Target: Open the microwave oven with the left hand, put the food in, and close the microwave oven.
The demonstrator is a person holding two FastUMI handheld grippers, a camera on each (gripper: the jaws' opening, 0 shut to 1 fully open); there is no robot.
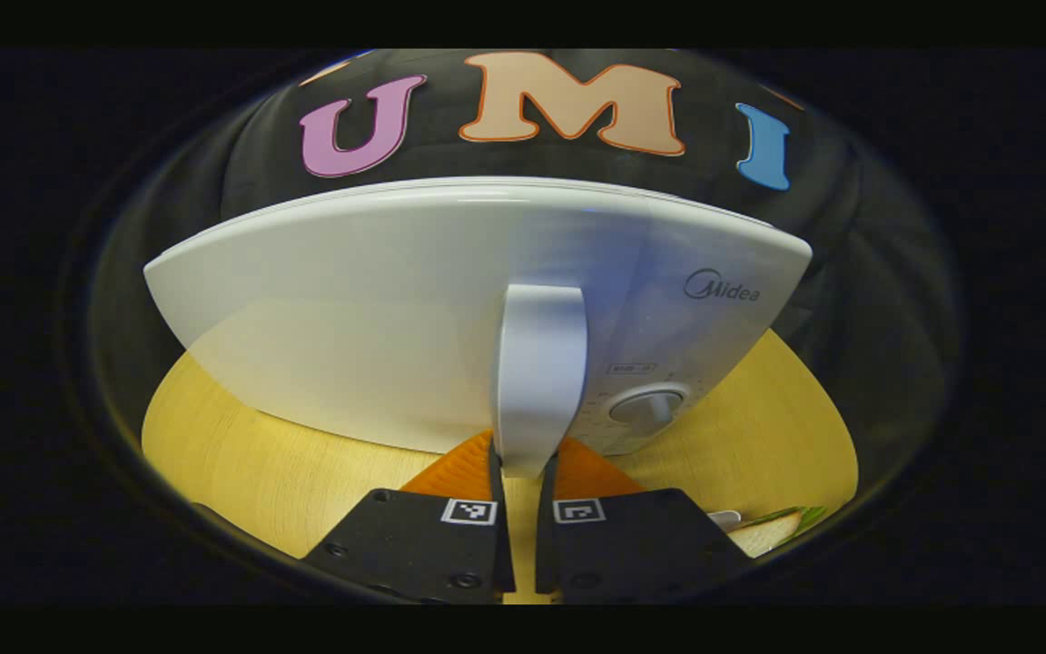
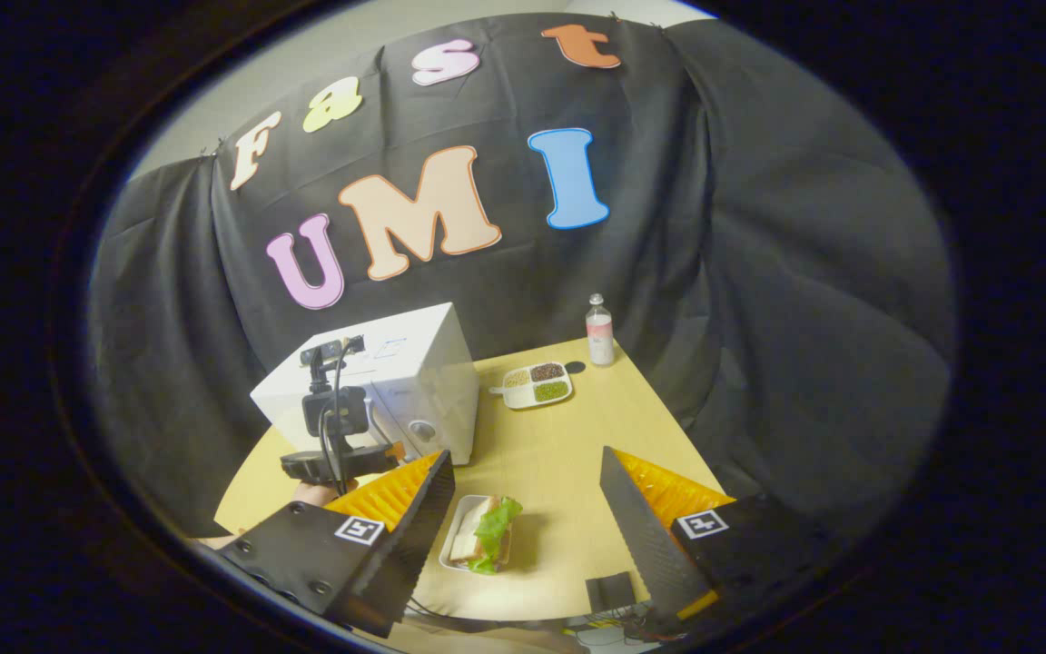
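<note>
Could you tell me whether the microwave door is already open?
No, the microwave door sits flush and closed, with the left gripper closed around its handle.

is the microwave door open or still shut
Shut: the door lies flush with the microwave front, no gap showing. The left gripper is clamped on its handle.

Left gripper point(image 1: 523, 472) clamps the microwave point(image 1: 378, 318) door handle point(image 1: 539, 372).
</note>
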